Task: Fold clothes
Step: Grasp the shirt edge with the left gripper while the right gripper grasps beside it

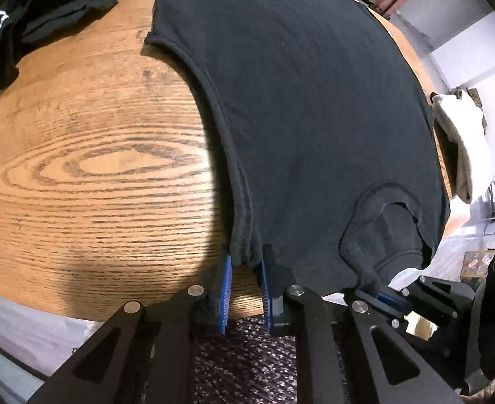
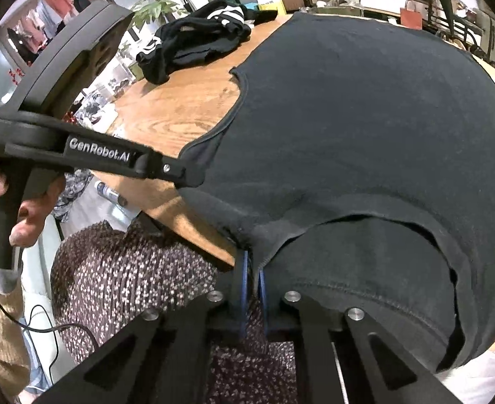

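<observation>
both grippers' jaws tight on black t-shirt (image 1: 297, 118) shoulders

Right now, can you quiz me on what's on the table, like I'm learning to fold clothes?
1. True or false: the dark T-shirt lies spread on a wooden table.
2. What does the left tool pinch? A) a towel B) the shirt's edge C) nothing
3. What lies at the table's far corner?

Key:
1. True.
2. B; the right tool is shut on the shirt near its collar.
3. A heap of black clothes with white stripes.
</observation>
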`<state>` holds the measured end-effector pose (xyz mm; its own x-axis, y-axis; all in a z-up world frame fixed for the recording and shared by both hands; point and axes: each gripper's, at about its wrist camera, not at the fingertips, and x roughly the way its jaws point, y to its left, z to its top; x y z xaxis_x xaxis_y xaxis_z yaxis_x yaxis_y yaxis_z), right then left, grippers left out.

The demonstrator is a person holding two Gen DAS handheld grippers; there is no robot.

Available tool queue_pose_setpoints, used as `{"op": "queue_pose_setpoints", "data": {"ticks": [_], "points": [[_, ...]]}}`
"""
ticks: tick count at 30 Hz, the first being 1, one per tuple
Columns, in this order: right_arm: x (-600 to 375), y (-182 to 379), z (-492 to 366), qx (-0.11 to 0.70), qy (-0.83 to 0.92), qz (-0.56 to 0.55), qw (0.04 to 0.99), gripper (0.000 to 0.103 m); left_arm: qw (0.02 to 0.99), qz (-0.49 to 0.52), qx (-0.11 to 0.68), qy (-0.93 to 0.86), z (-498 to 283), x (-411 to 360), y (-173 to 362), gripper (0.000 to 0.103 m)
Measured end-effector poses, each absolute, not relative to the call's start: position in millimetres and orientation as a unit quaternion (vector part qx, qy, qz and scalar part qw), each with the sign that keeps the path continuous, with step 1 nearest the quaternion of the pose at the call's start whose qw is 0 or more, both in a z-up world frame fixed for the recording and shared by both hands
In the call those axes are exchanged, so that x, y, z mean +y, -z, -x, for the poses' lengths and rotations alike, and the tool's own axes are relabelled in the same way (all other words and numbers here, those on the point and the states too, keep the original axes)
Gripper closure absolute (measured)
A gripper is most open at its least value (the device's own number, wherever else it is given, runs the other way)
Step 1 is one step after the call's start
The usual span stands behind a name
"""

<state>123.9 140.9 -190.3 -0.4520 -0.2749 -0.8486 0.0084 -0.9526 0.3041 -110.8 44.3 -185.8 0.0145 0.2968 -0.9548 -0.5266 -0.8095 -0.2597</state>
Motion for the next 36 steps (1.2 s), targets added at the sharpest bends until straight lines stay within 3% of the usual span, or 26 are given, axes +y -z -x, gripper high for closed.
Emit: {"op": "queue_pose_setpoints", "data": {"ticks": [7,11,13,16,25,30,36], "points": [[130.9,197.7,-130.1,-0.106,0.836,-0.530,0.093,0.093,0.298,0.644,0.103,-0.697,59.2,52.2,189.5,0.086],[127.5,196.2,-137.2,-0.109,0.830,-0.535,0.113,0.069,0.298,0.643,0.103,-0.698,56.4,57.0,190.3,0.083],[131.3,189.8,-140.0,-0.115,0.832,-0.531,0.114,0.068,0.298,0.642,0.101,-0.699,56.0,58.3,191.1,0.083],[138.6,183.0,-140.0,-0.126,0.834,-0.526,0.111,0.058,0.299,0.644,0.096,-0.698,57.2,60.9,191.1,0.083],[153.8,177.7,-130.6,-0.165,0.834,-0.516,0.101,0.058,0.302,0.647,0.087,-0.695,61.1,70.0,190.3,0.083],[144.3,183.2,-128.4,-0.154,0.828,-0.525,0.124,0.090,0.298,0.645,0.092,-0.698,59.1,76.8,192.1,0.083],[138.3,204.6,-133.2,-0.145,0.813,-0.550,0.120,0.091,0.298,0.647,0.094,-0.696,46.5,78.9,197.3,0.083]]}}
